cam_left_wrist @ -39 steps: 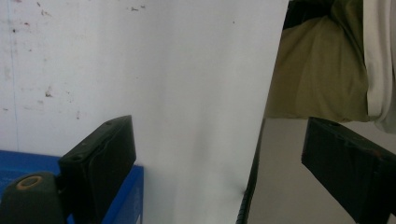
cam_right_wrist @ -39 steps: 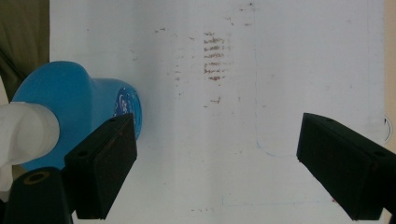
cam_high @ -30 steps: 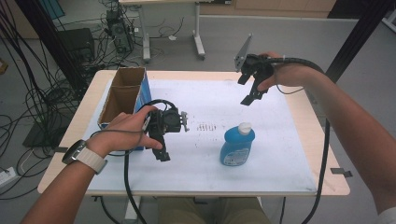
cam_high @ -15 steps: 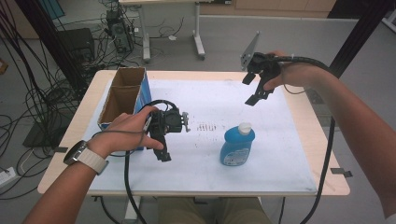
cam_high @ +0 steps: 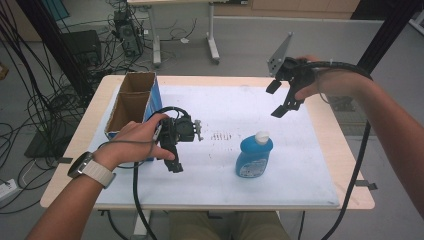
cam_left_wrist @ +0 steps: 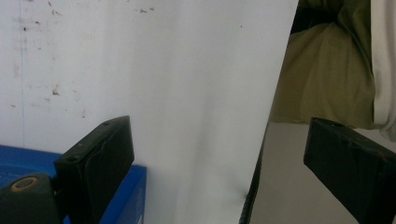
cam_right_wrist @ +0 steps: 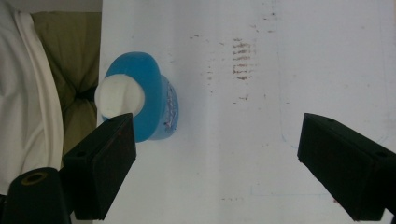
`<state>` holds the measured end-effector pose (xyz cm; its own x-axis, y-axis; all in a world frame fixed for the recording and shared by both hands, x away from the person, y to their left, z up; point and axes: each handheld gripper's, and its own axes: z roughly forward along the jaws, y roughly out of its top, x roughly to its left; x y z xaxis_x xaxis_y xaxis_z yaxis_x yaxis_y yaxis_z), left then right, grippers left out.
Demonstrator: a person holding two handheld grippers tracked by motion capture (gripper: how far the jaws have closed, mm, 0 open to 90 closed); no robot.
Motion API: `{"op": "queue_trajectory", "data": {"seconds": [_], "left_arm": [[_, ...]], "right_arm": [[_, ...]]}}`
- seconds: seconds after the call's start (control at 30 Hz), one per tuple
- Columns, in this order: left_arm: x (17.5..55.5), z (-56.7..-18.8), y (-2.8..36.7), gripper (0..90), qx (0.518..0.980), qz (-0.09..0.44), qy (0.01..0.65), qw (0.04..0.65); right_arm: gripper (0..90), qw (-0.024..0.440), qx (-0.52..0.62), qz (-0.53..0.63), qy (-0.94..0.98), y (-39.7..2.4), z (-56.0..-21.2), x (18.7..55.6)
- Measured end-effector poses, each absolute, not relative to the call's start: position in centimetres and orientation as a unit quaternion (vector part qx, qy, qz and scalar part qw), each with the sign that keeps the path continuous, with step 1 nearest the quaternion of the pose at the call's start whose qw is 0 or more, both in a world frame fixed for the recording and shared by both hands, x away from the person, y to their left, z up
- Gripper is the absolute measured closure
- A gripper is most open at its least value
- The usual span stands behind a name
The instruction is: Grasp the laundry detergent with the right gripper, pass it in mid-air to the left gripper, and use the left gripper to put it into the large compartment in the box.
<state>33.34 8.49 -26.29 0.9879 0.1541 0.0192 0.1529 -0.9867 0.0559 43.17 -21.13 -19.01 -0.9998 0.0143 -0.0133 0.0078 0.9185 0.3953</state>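
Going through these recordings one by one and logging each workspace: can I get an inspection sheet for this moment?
Surface: wooden table under a white sheet with faint dark smudges near its middle.
Job's things: blue bottle with a white cap, upright on the sheet, untouched; open cardboard box with blue sides at the table's left edge.
Clutter: nothing seen.
Grippers: left gripper low over the sheet beside the box, jaws open, nothing between them; right gripper raised above the far right part of the sheet, jaws open and empty.
Cables: a black cable trails from each gripper; more lie tangled on the floor at left.
Surroundings: grey floor, another table's legs behind, black frame posts.
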Motion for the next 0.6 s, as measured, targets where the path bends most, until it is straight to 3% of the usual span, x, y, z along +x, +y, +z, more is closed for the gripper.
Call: {"op": "queue_trajectory", "data": {"seconds": [0.6], "left_arm": [[33.5,-26.4,8.5,8.8,0.996,0.017,0.08,0.029]], "right_arm": [[6.9,-0.006,0.001,0.225,0.974,-22.4,-21.3,40.6]]}}
